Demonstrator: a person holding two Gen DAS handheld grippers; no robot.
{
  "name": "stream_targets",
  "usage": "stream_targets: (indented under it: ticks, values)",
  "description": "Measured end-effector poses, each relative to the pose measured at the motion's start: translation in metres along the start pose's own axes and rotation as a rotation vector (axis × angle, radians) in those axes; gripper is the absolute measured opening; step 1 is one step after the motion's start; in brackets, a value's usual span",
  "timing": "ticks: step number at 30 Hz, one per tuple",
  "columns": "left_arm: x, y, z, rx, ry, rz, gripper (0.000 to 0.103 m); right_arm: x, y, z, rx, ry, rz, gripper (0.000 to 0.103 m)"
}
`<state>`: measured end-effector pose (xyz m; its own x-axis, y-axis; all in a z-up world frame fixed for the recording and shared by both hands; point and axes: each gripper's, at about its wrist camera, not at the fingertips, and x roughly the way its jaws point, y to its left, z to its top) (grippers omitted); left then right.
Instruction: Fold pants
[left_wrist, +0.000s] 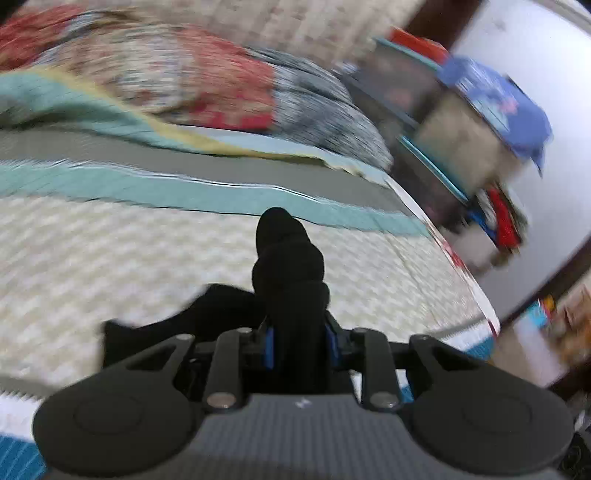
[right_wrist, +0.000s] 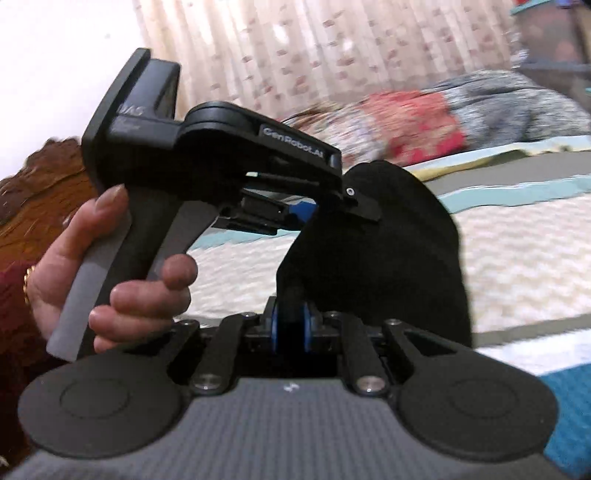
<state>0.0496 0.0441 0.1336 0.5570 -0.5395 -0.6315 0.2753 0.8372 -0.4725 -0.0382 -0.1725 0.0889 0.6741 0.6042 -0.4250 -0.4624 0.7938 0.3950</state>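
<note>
Both grippers clench the black pants (left_wrist: 288, 273): left gripper (left_wrist: 299, 347) pinches a bunched fold, right gripper (right_wrist: 291, 328) another edge, lifting the cloth clear of the bedspread (left_wrist: 110, 258) beyond, likely to carry a fold over.

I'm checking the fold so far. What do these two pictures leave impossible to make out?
- Left wrist view: the clutter beyond the bed is smeared by motion blur.
- Left wrist view: the black pants bunch in the left hand-held gripper; the rest is cut off.
- Right wrist view: the pants in the right hand-held gripper hide the bedspread behind; fold lines unreadable.
</note>
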Motion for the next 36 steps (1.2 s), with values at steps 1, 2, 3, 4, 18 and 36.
stream_targets:
  ticks: [1, 2, 3, 4, 18, 36]
  values:
    - [-0.006, 0.016, -0.002, -0.037, -0.009, 0.008, 0.024, 0.010, 0.008, 0.000, -0.012, 0.018, 0.016, 0.015]
    - [-0.011, 0.031, -0.006, -0.072, -0.015, 0.019, 0.024, 0.020, 0.015, -0.001, -0.022, 0.039, 0.026, 0.015]
    - [-0.014, 0.046, -0.011, -0.108, -0.018, 0.036, 0.024, 0.031, 0.016, -0.002, -0.026, 0.063, 0.032, 0.015]
    - [-0.015, 0.058, -0.016, -0.134, -0.017, 0.053, 0.024, 0.043, 0.021, -0.005, -0.027, 0.093, 0.038, 0.015]
    - [0.006, 0.126, -0.061, -0.315, 0.017, 0.210, 0.082, 0.039, 0.028, -0.027, -0.167, 0.153, 0.080, 0.040]
    - [0.010, 0.090, -0.124, -0.156, 0.066, 0.336, 0.097, 0.002, -0.030, -0.056, 0.030, 0.178, -0.133, 0.040]
